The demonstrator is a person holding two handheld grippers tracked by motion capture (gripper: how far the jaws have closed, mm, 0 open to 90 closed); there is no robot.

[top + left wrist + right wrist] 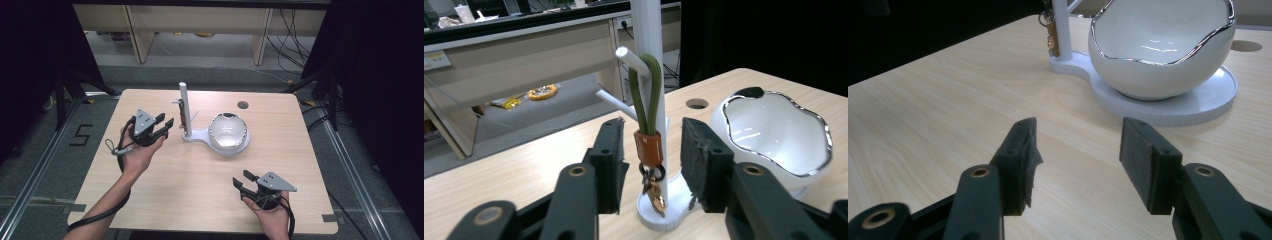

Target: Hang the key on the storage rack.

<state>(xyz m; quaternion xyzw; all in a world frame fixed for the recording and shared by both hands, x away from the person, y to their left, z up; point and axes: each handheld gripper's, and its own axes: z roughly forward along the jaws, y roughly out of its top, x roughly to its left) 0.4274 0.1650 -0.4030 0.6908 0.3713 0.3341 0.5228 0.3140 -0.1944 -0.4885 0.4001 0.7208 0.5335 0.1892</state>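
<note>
- the key strap (647,107), an olive cord loop with a brown leather band and a brass clip, hangs from a peg on the white stand (647,30), close against the stand's post.
- the left tongs (651,155) sit just in front of the stand with the jaws spread either side of the strap's leather band; the pads do not press on it, so nothing is pinched.
- in the high view the left tongs (161,125) are just to the left of the stand (184,107), a small gap apart.
- the right tongs (243,181) rest well apart from the stand, near the table (150,190) edge closest to the person, jaws spread and empty.
- the shiny white bowl (228,131) sits on the stand's round base, to the right of the post.
- judging from this, the step in hand is letting go of the hung strap: to do it well, draw the left tongs straight back from the post with the jaws kept wide, so neither pad snags the cord or the clip and tugs the loop off the peg.
- keep the pull level and slow; the light stand could tip or slide if bumped.
- readable writing: a dark "5" marked on the floor (80,135) left of the stand; no brand shows on the strap or bowl.
</note>
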